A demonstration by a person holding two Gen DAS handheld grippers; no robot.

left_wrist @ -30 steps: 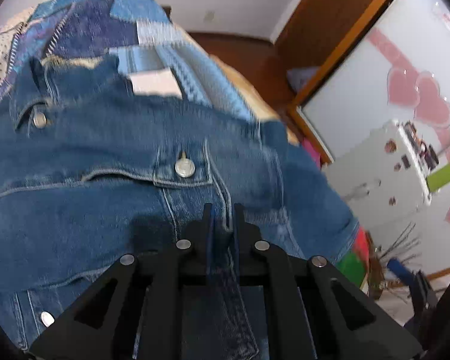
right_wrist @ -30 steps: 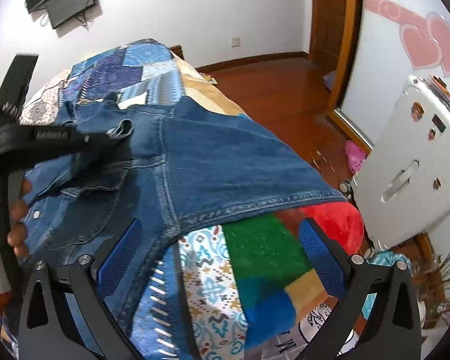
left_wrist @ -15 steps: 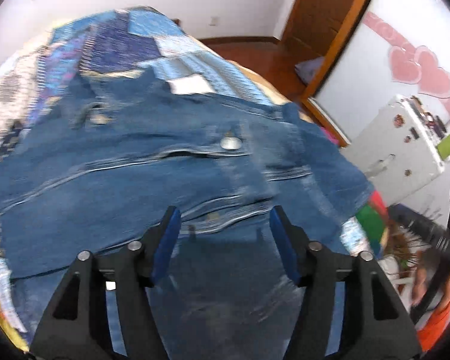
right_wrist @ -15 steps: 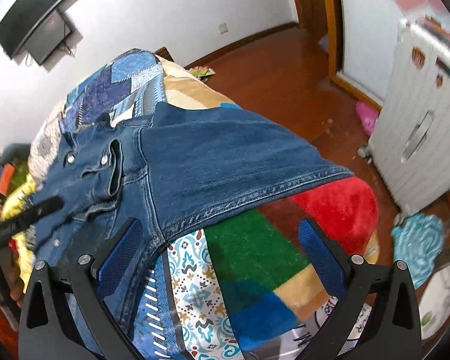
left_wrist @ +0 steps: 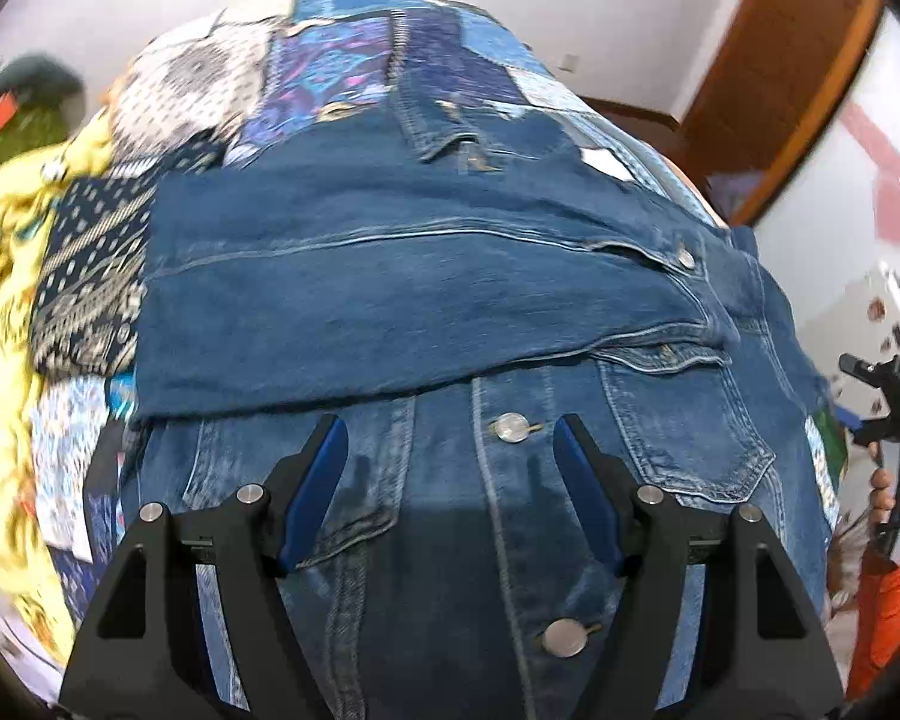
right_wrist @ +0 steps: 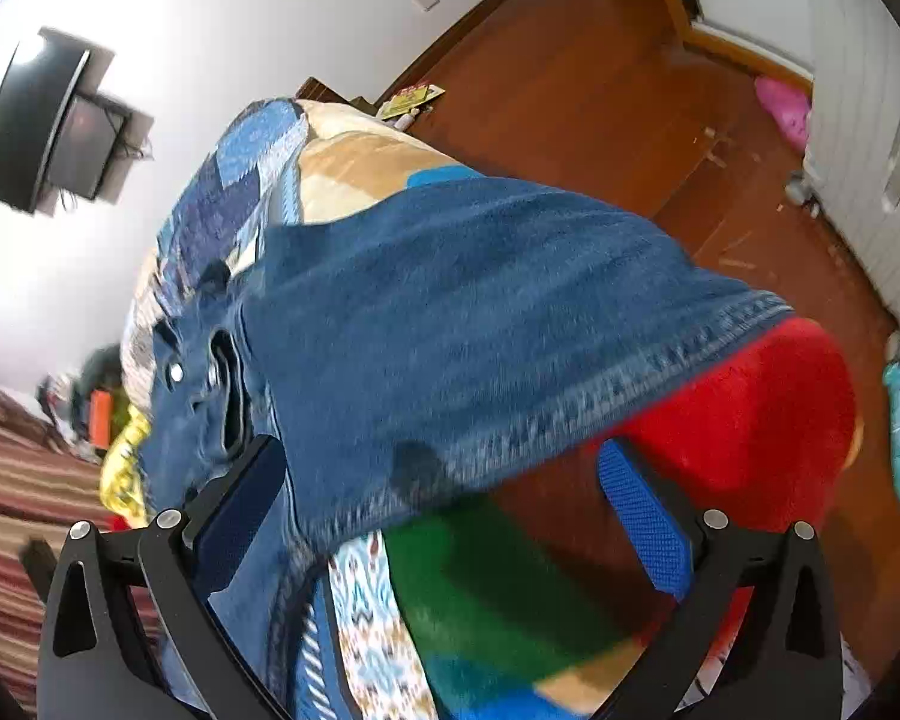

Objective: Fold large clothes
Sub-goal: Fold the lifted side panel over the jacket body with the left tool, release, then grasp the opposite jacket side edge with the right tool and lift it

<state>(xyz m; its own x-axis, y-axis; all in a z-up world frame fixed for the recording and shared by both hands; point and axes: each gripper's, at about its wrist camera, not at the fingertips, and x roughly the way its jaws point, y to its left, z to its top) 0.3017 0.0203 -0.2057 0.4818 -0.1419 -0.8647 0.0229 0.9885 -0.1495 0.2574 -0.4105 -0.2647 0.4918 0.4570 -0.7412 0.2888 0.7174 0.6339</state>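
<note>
Left wrist view first: the bed [left_wrist: 330, 60] with its patchwork quilt [left_wrist: 342, 66] carries my denim jacket [left_wrist: 390, 276], which lies flat across it, front up, with one sleeve [left_wrist: 360, 294] now folded crosswise over the chest. A second ago my left tongs [left_wrist: 450, 456] were pinched on a denim edge; they have just been opening, and now stand spread above the button placket [left_wrist: 510, 426] with nothing between them. I read that as the sleeve fold set down and released.

From the right wrist view, the jacket's right-hand panel [right_wrist: 480, 312] drapes over the bed's edge onto a red and green blanket [right_wrist: 750, 408]. My right tongs [right_wrist: 444, 516] have come lower and closer to its hem [right_wrist: 630, 384]; they are spread wide, gripping nothing. That side looks unfolded, so I judge it the next piece to take.
</note>
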